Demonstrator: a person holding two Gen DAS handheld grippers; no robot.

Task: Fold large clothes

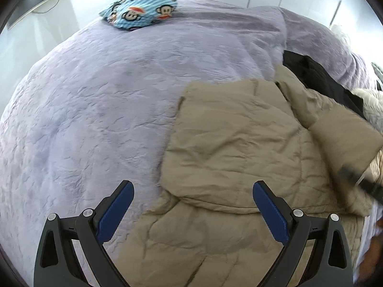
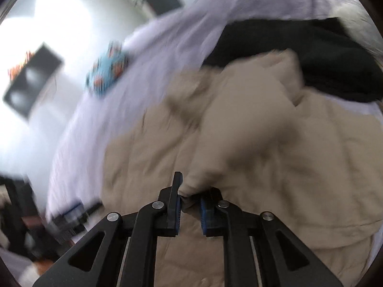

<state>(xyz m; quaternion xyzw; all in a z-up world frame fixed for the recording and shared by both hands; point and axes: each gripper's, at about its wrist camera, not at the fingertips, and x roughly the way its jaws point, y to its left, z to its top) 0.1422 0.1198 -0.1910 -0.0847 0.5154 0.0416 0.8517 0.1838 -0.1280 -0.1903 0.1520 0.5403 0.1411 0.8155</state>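
Observation:
A tan quilted jacket (image 1: 239,143) lies on a lavender bed cover (image 1: 95,95), with one side folded over its body. My left gripper (image 1: 192,186) hangs open above the jacket's near left edge, nothing between its blue pads. In the right wrist view, my right gripper (image 2: 191,191) is shut on the end of the jacket's sleeve (image 2: 239,131), and tan cloth bunches between its narrow jaws. The left wrist view shows that sleeve (image 1: 344,131) raised and blurred at the right, with the dark right gripper (image 1: 359,179) beneath it.
A black garment (image 1: 318,74) lies beyond the jacket, with something white and fluffy (image 1: 373,107) at the right edge. A blue monkey-print cloth (image 1: 141,7) sits at the far side of the bed. Bare bed cover stretches to the left of the jacket.

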